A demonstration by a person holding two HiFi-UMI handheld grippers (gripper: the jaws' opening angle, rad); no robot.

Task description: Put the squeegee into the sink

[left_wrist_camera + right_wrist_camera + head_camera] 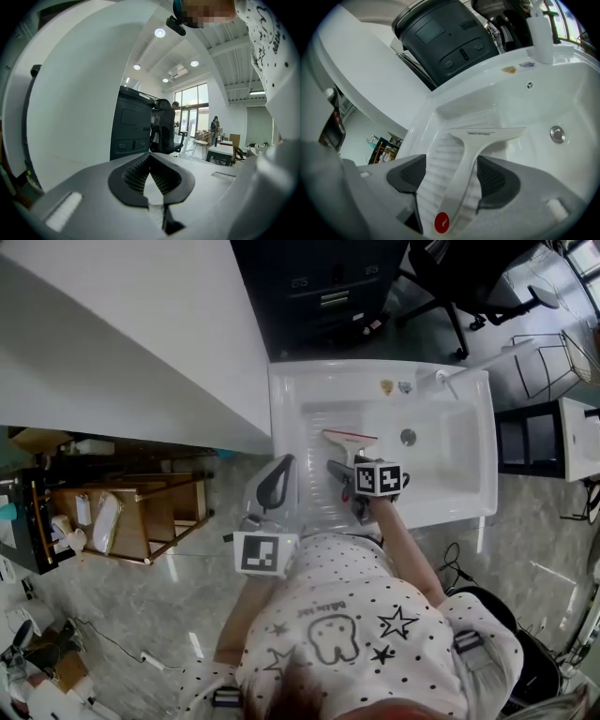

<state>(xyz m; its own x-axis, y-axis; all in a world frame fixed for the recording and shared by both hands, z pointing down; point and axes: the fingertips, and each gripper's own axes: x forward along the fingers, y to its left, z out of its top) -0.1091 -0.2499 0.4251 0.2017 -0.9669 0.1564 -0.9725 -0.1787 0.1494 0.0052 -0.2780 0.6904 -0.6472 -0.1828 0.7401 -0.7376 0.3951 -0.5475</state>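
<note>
- The white squeegee [473,145] lies inside the sink [375,376], at the centre of the head view. It rests flat on the ribbed slope [438,164], blade toward the top of the frame and red-dotted handle end toward the bottom
- We judge it light and stiff, with a smooth plastic body likely to slide on the glossy sink. The narrow handle just below the blade looks like the place to take hold, not the thin blade edge
- Our right gripper [345,479] points steeply down into the sink. Its fingers [499,178] are spread wide on either side of the handle, neither pad pressing on it, so nothing is held
- Our left gripper [150,161] hangs about level beside the sink's lower-left rim, its fingers closed together on nothing
</note>
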